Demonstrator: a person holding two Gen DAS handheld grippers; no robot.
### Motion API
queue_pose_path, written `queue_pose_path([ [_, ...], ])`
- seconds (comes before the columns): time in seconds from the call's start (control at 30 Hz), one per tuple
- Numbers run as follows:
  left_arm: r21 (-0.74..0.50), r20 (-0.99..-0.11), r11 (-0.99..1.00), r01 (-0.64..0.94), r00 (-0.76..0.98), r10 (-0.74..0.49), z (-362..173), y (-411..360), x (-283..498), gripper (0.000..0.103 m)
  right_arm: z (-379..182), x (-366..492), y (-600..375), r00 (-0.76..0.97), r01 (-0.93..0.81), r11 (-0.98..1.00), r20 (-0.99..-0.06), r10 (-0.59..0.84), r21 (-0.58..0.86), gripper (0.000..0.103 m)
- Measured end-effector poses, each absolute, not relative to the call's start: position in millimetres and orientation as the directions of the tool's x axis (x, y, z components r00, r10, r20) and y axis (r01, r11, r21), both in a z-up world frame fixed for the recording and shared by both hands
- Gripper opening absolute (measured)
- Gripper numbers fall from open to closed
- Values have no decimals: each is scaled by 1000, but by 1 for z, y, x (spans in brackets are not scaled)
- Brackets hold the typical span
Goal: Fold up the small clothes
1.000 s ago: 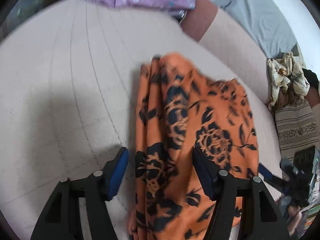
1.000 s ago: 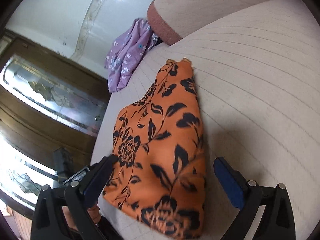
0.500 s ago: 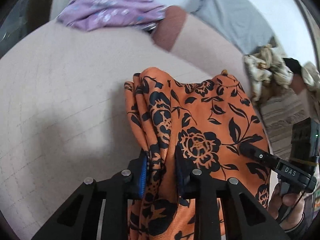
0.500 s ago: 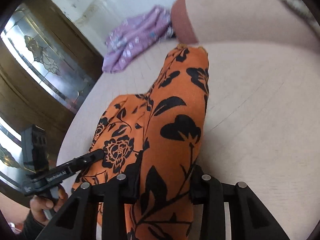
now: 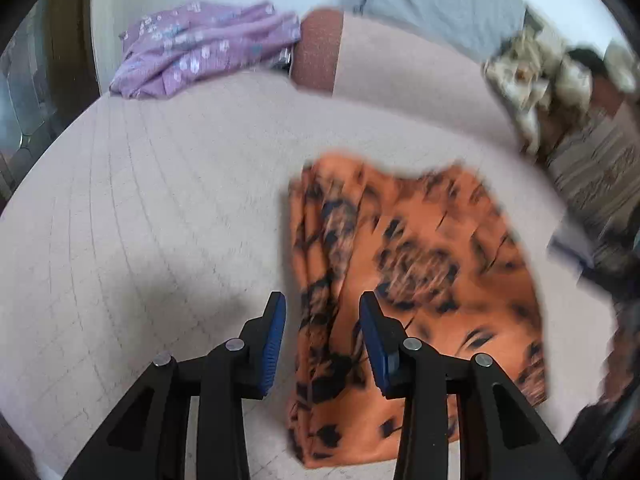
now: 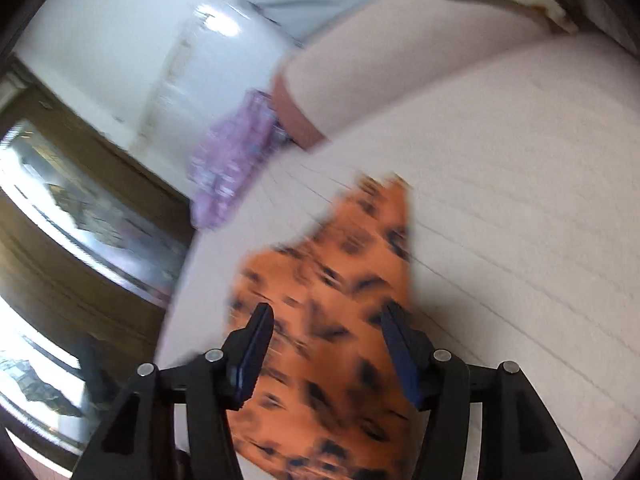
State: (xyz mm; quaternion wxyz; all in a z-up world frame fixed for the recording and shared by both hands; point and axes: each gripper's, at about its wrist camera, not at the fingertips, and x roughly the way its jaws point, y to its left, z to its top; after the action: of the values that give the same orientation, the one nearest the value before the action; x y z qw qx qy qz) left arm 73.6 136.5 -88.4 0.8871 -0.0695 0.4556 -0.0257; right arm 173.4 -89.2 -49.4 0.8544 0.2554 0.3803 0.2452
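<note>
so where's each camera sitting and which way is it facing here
Left wrist: on the left gripper, looking along its open fingers over the orange floral garment toward the purple cloth.
Right wrist: on the right gripper, fingers open, above the same garment.
Shared: garment, purple cloth, pink quilted surface.

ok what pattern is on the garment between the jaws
Orange garment with a black floral and leaf print, clearest in the left wrist view.

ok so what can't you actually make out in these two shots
- Orange floral garment: motion blur in both wrist views smears its print and fold lines.
- Its near edge: cut off by the frame bottom and hidden by the right gripper in the right wrist view.
- Cream patterned cloth pile: blurred at the left view's right edge.
</note>
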Motion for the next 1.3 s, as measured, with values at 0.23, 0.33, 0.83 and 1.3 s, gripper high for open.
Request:
queue_pose_path([
  [0.23,-111,-821,994,-20,565,-80,-102,146,73,42,-97,229,-69,442,-134,658,-550,709,741,85],
  [0.33,-134,-817,991,-20,569,-99,-105,150,72,44,-64,233,-66,469,-216,616,-473,746,757,85],
  [0.83,-192,-778,980,-49,616,-121,-82,161,50,46,-68,195,-56,403,-232,584,-469,786,778,85],
  [1.3,-139,-859,987,-75,506,-83,-111,160,38,57,-103,135,-47,347,-192,674,-593,726,713,86],
])
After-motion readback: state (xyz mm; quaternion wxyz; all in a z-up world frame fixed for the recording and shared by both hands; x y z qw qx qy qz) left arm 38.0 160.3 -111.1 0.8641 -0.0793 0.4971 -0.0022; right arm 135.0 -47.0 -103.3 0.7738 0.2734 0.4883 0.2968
